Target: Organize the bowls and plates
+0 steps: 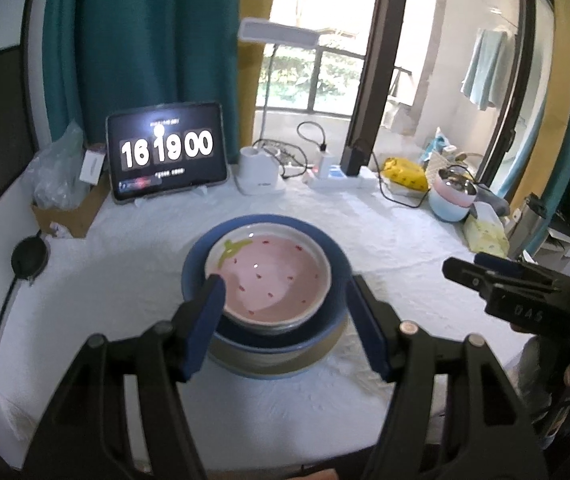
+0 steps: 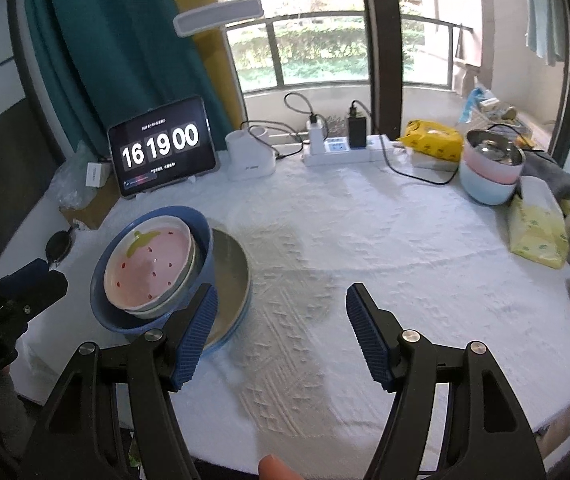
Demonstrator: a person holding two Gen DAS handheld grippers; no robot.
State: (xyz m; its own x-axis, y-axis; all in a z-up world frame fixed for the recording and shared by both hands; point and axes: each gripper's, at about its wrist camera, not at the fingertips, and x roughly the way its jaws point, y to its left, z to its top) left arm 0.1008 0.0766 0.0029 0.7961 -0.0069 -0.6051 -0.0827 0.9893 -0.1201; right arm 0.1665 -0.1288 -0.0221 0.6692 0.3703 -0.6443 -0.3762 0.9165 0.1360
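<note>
Stack's built, both my tongs empty and spread apart

Left to right: tablet clock (image 2: 163, 148) and lamp base (image 2: 251, 156) at the back, then my left tongs (image 1: 285, 320) hanging over the strawberry bowl (image 1: 269, 276), nested in the blue bowl (image 1: 325, 252) on a grey plate (image 2: 231, 276). The nest sits off-centre, so a nudge could tip it. Right tongs (image 2: 281, 332) hover above bare surface (image 2: 365, 240); pastel bowls (image 2: 489, 176) behind cables.

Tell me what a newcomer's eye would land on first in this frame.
Probably the strawberry-patterned pink bowl, nested in a blue bowl on a plate at the table's near left. Next, the tablet showing 16 19 00 by the teal curtain. Both grippers, left gripper and right gripper, are open and empty.
</note>
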